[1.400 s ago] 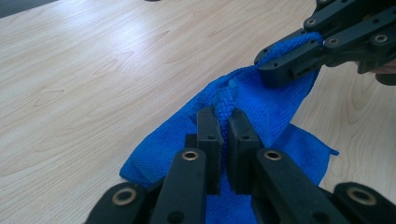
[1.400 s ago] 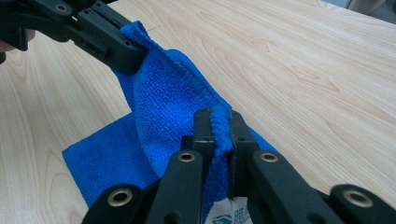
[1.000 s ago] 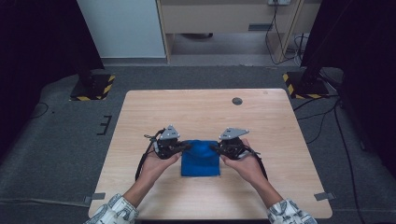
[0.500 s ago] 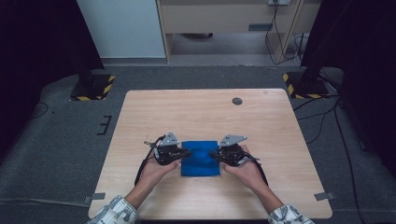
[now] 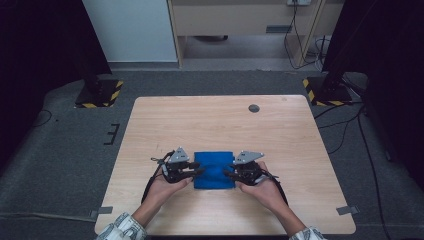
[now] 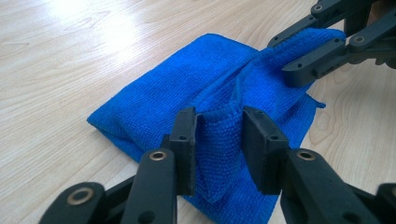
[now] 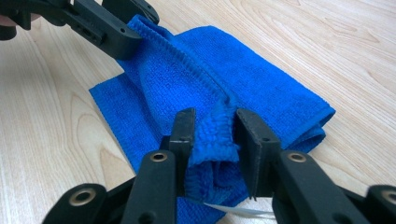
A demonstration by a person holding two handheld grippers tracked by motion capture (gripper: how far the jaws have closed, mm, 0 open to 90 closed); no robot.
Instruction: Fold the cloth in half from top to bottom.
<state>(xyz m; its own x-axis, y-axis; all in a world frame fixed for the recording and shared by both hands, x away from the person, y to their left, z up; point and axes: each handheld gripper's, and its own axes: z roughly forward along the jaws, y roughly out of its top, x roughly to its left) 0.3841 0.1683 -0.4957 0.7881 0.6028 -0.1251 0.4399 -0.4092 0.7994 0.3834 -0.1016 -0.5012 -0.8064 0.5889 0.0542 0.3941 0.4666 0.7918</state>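
Work in hand: folding a blue cloth (image 5: 214,170) on the wooden table (image 5: 220,120), near the person's edge.

Left gripper (image 6: 218,140): clamped on a raised pleat of the cloth's hemmed edge — fabric pinched upright between both jaws, the rest spreading away ahead of them.

Right gripper (image 7: 212,135): likewise clenched on a bunched edge of the cloth, the fold standing between its jaws; a thin white tag or thread (image 7: 233,211) seems to peek out just below, hard to make out.

Cloth relative to tools: stretched between the two grippers, one gripped edge at each side; from each gripper view, the other tool bites the far corner, up and across the fabric.

Done so far: probably at least one fold made — doubled layers visible along the far side in the right gripper view, and a compact rectangle in the high view.

Left to do: likely carrying the gripped edge over to finish this fold, laying it flat, then letting go. Ridge along the middle not yet smoothed.

Risk: uneven pull from either side could skew the layers.
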